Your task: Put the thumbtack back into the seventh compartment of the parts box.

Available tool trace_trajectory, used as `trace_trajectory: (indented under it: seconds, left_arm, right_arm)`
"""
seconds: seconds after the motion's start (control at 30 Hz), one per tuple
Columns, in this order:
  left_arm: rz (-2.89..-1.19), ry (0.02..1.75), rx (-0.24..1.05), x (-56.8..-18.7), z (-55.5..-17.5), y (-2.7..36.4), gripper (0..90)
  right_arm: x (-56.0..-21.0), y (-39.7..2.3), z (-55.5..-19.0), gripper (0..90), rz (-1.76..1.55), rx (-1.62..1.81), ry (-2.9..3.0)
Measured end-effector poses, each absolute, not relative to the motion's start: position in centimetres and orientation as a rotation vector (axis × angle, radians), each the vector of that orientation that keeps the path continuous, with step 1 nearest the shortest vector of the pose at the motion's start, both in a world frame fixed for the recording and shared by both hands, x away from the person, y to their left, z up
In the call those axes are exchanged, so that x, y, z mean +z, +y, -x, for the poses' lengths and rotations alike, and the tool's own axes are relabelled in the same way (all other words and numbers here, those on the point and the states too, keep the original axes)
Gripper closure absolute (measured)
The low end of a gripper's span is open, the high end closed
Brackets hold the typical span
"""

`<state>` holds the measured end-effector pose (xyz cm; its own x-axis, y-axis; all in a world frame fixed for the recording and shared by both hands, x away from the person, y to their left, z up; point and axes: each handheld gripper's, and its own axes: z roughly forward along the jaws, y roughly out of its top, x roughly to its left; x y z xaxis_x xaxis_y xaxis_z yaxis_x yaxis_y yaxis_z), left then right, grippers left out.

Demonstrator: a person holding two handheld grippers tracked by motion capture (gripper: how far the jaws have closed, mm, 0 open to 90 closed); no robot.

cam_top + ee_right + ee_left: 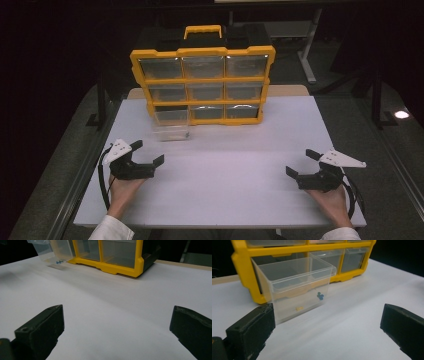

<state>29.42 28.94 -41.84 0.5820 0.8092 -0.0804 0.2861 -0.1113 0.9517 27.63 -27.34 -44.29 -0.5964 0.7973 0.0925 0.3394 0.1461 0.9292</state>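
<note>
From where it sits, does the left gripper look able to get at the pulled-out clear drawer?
Probably yes. The left gripper is open and faces the clear drawer, which juts from the yellow organizer; bare white table lies between them.

A white table (240,170) stands on grey floor (50,180). Behind it sits another table's leg (307,65), and a bright light spot (401,114) shows at right.

A yellow organiser (202,82) with a yellow handle (202,31) and clear drawers stands on a white table (225,170), beside a clear drawer (294,287) holding blue beads (320,296), near black grippers.
</note>
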Motion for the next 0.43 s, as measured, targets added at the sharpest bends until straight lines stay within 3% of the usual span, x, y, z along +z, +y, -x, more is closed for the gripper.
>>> trace_trajectory:
  seconds: [0.43]
  left_arm:
    - [-1.589,0.959,0.664,-42.0,-28.1,31.3,0.0]
  right_arm:
    - [-44.1,-27.8,-27.0,0.0,-1.104,1.472,1.965]
